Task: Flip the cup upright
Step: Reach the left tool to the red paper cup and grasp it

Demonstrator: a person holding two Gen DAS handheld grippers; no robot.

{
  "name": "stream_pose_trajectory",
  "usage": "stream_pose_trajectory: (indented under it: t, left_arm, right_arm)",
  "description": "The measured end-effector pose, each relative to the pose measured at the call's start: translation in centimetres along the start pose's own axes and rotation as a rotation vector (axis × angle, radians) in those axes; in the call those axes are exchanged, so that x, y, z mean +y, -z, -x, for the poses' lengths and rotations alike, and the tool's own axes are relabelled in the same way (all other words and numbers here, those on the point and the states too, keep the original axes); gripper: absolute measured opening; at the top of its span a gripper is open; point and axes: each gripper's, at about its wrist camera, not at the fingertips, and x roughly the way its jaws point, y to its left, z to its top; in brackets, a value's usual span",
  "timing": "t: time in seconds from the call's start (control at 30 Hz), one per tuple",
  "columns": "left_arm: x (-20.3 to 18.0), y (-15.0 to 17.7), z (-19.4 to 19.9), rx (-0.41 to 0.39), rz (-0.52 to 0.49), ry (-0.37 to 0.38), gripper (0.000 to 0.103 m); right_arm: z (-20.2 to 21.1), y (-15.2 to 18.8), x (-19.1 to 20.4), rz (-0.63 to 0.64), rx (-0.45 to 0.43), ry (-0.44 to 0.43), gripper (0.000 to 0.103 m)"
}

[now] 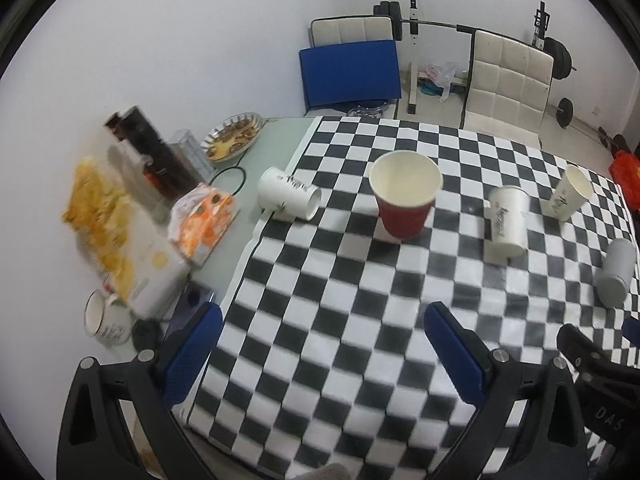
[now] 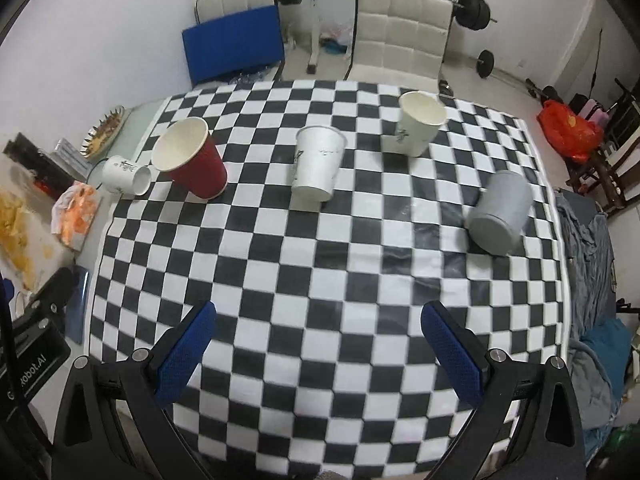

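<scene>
A white paper cup lies on its side at the left edge of the checkered cloth; it also shows in the right wrist view. A red cup stands upright. A white cup stands upside down mid-table. A cream cup stands upright. A grey cup stands upside down on the right. My left gripper and right gripper are open and empty above the near cloth.
Snack bags, dark boxes, a patterned bowl and a mug crowd the table's left side. White chairs, a blue pad and a weight rack stand behind the table. A red bag lies at right.
</scene>
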Motion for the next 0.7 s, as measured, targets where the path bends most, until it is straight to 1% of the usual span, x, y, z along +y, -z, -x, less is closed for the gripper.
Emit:
stream_pose_trajectory:
  t: [0.07,0.17,0.37,0.4,0.53,0.7]
  left_arm:
    - [0.1,-1.1,-1.9,-0.004,-0.01,0.016,0.103]
    - [0.1,-2.5,-5.3,-0.003,-0.018,0.051,0.103]
    - [-0.7,-3.2,-10.3,-0.002,-0.052,0.134,0.103]
    - [-1.0,-3.0,-11.1,-0.019,-0.063,0.151,0.103]
    - [-2.0,-3.1,-13.1,-0.081,-0.101,0.171,0.103]
    - [-3.4,-3.7,-15.1,-0.186,-0.133,0.209,0.103]
  right_arm:
    - [-2.0,-1.4,0.9,0.004,0.025,0.012,0.103]
    - [-4.5,-3.2,1.9,-0.004,0.036,0.025,0.103]
    - [-9.4,-6.4,3.1,-0.019,0.07,0.055,0.103]
    - [-10.0,-6.8,3.2,-0.021,0.074,0.058,0.103]
    - [-12.2,-7.9,3.1,-0.016,0.092,0.083,0.103]
    - [-14.3,-8.3,2.0,-0.015,0.112,0.126,0.103]
